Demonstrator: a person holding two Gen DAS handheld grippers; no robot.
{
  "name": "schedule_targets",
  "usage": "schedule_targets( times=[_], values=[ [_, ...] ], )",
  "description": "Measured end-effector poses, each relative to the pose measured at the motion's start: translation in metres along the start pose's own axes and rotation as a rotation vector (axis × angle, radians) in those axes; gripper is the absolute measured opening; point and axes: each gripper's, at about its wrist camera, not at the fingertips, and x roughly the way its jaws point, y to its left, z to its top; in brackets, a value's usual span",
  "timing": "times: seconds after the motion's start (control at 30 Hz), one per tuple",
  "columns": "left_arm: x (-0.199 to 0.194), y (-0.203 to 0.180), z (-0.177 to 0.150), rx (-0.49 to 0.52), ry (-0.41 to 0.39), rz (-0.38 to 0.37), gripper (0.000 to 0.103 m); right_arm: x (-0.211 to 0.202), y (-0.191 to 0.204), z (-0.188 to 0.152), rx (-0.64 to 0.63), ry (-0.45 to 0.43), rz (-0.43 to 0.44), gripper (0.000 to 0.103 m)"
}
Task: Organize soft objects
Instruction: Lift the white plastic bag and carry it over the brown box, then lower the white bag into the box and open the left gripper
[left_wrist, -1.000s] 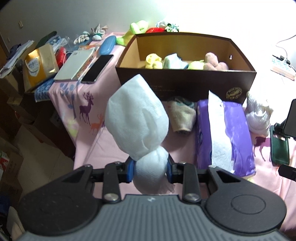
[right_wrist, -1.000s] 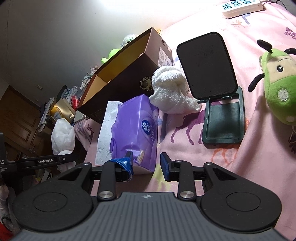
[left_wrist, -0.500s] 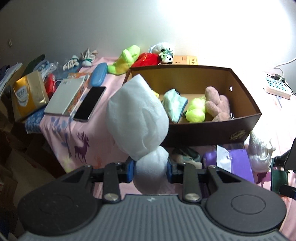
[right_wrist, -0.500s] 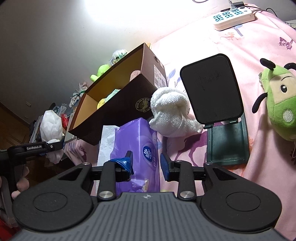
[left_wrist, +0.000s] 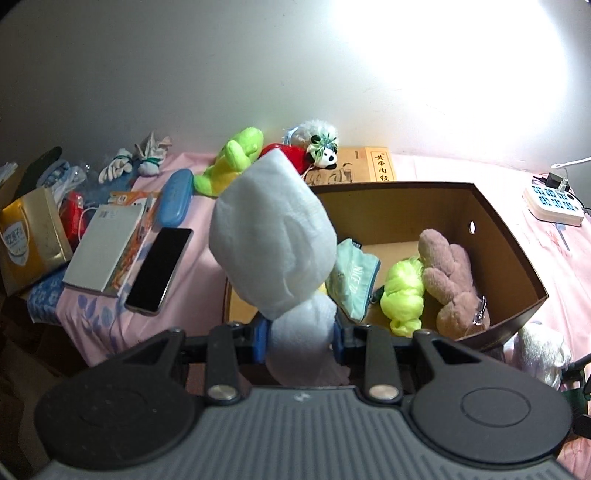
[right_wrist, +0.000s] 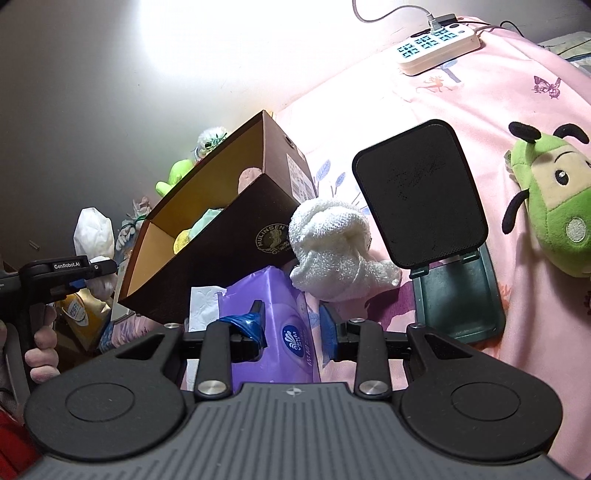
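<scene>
Left wrist view: a pink printed cloth (left_wrist: 192, 236) covers the surface.
Far left: a gold pack (left_wrist: 29, 240), a white book (left_wrist: 103, 251) and a dark phone (left_wrist: 159, 269) lie side by side.
Left gripper (left_wrist: 299, 334): its blue pads pinch the narrow end of a white soft bundle (left_wrist: 271, 240), which is held over the box's near left corner.
Brown box (left_wrist: 491, 221): holds a mint pouch (left_wrist: 352, 278), a yellow-green toy (left_wrist: 402, 291) and a pink plush (left_wrist: 450, 280).
Right wrist view, right gripper (right_wrist: 291, 328): jaws spread apart, nothing between them, above a purple tissue pack (right_wrist: 273, 332).
Further right: a white towel (right_wrist: 332, 247), a black stand (right_wrist: 421, 195) and a green plush (right_wrist: 557, 199).
</scene>
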Motion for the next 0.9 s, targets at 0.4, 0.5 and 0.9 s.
schedule_targets(
  times=[0.4,0.5,0.9],
  values=[
    [0.07,-0.003,0.01,-0.01,0.06,-0.028,0.031,0.011,-0.003,0.006,0.04,-0.021,-0.058,0.015],
    [0.085,-0.004,0.01,-0.009,0.093,-0.02,0.031,0.015,-0.004,0.007,0.049,-0.016,-0.064,0.015],
    [0.114,-0.01,0.006,-0.011,0.174,0.005,0.036,0.03,-0.003,0.012,0.045,0.02,-0.073,0.015]
  ],
)
